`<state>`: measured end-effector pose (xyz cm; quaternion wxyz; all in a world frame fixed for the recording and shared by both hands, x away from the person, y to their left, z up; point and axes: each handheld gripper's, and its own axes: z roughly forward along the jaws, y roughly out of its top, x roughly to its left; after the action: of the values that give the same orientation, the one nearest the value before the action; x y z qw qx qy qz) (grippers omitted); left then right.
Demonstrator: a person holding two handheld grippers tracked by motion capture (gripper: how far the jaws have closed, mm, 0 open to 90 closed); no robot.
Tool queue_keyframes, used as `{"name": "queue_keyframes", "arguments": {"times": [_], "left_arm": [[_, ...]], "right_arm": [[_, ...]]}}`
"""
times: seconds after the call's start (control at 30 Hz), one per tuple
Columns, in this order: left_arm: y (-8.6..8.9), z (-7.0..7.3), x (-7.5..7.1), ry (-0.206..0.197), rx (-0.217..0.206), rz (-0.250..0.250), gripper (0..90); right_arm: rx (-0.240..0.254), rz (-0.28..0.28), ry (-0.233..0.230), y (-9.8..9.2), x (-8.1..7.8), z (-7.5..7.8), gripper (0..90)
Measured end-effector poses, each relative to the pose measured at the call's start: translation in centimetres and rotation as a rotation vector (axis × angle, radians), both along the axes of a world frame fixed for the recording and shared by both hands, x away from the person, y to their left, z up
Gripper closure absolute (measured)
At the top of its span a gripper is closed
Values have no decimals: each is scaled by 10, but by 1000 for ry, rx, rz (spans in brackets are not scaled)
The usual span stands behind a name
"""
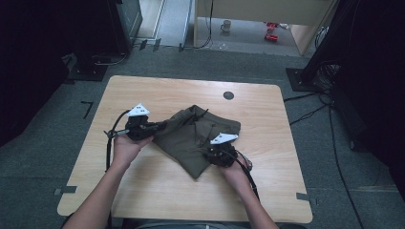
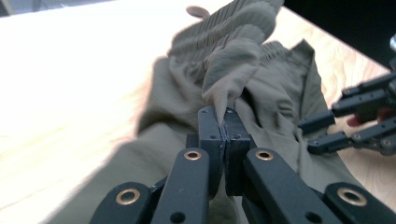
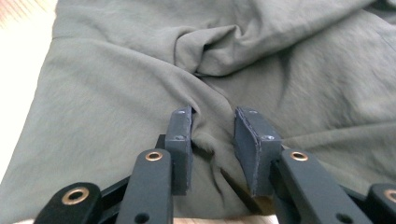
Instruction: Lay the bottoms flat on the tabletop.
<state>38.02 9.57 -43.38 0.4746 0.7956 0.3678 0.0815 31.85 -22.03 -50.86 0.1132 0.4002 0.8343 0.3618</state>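
Observation:
An olive-green garment [image 1: 188,138] lies crumpled in the middle of the wooden table [image 1: 157,90]. My left gripper [image 1: 160,126] is at the garment's left edge. In the left gripper view it [image 2: 224,116] is shut on a raised fold of the cloth [image 2: 229,79], which peaks up from the pads. My right gripper [image 1: 210,151] rests on the garment's near right part. In the right gripper view its jaws [image 3: 212,121] stand apart, and a small pucker of the cloth [image 3: 140,70] lies between pads that do not press it. The right gripper [image 2: 322,130] also appears at the right of the left gripper view.
A small dark round disc [image 1: 229,95] sits near the table's far edge. Beyond the table are black equipment stands [image 1: 90,67], floor cables [image 1: 315,112], a mug [image 1: 226,26] and red items [image 1: 272,33]. Bare tabletop surrounds the garment.

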Motion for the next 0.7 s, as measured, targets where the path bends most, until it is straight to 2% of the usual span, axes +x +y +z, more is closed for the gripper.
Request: {"name": "queue_keyframes", "arguments": {"times": [0.2, 0.37, 0.57, 0.7], "left_arm": [[23, 2, 10, 16, -36, 60, 893], [40, -5, 22, 52, -57, 116, 893], [54, -19, 34, 107, -63, 160, 893], [57, -26, 34, 126, -46, 167, 893]], "right_arm": [[0, -30, 18, -16, -1, 1, 681], [-9, -72, 13, -32, 1, 1, 683], [-38, -128, 5, -51, 15, 2, 687], [-22, -165, -12, -57, 27, 0, 687]]}}
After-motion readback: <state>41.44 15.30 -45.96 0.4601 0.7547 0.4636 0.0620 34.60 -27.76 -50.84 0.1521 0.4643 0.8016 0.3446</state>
